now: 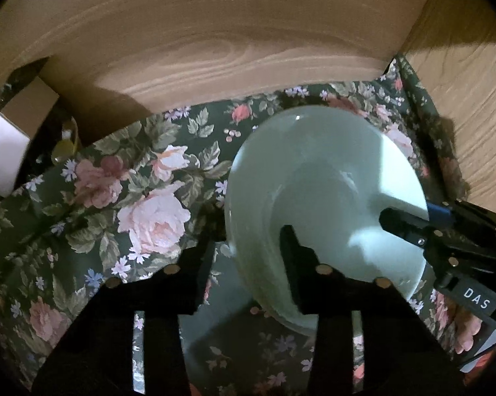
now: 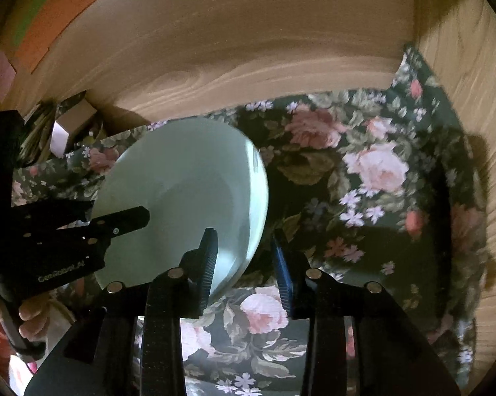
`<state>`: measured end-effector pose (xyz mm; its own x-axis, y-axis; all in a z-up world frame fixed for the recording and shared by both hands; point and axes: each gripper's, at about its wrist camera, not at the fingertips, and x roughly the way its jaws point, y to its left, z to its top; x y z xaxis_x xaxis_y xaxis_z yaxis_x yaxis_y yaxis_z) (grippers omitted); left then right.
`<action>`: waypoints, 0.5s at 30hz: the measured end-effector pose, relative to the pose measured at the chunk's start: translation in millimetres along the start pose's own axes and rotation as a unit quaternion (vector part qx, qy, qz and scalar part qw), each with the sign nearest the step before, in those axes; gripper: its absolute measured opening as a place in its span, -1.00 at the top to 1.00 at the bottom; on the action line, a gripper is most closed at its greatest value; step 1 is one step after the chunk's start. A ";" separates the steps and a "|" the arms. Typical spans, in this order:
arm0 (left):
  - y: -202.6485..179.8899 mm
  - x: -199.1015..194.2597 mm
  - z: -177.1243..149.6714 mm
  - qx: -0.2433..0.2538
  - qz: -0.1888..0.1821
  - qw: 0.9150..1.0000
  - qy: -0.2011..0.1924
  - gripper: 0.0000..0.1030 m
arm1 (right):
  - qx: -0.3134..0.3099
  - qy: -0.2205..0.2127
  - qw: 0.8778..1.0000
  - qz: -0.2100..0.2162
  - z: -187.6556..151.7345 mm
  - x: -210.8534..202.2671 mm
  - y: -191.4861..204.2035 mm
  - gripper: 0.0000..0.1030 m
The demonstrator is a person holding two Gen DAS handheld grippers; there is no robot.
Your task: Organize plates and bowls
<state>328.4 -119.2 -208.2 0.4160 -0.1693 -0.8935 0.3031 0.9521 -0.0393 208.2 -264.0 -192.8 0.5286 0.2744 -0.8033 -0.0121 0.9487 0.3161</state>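
Observation:
A pale green bowl (image 1: 314, 171) (image 2: 188, 171) sits on a dark floral cloth (image 1: 149, 198) (image 2: 380, 165). My left gripper (image 1: 249, 237) straddles its near rim, one finger inside and one outside. A strip of cloth shows between the outer finger and the bowl wall, so it is open. The right wrist view shows the left gripper (image 2: 116, 209) at the bowl's left edge. My right gripper (image 2: 243, 234) straddles the right rim, its ribbed finger inside. Its blue pad (image 2: 281, 270) stands a little off the rim, so it is open. In the left wrist view it (image 1: 409, 213) sits at the bowl's right edge.
A wooden back wall (image 1: 215, 33) and a wooden side wall (image 2: 462, 132) close in the cloth. A small white box (image 1: 13, 138) and a yellowish object (image 1: 64, 148) sit at the far left. An orange and green card (image 2: 46, 16) leans up there. Hands (image 2: 33, 316) (image 1: 462, 330) hold the gripper handles.

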 end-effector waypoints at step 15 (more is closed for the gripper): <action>-10.4 -3.0 -4.2 0.017 -0.015 1.000 0.003 0.68 | 0.007 -0.016 1.000 0.007 1.8 -8.7 2.1 0.66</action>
<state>320.4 -127.5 -207.0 0.4006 -0.1961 -0.8950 0.3442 0.9375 -0.0514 205.1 -264.6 -184.2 0.5556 0.2817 -0.7823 -0.0070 0.9424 0.3344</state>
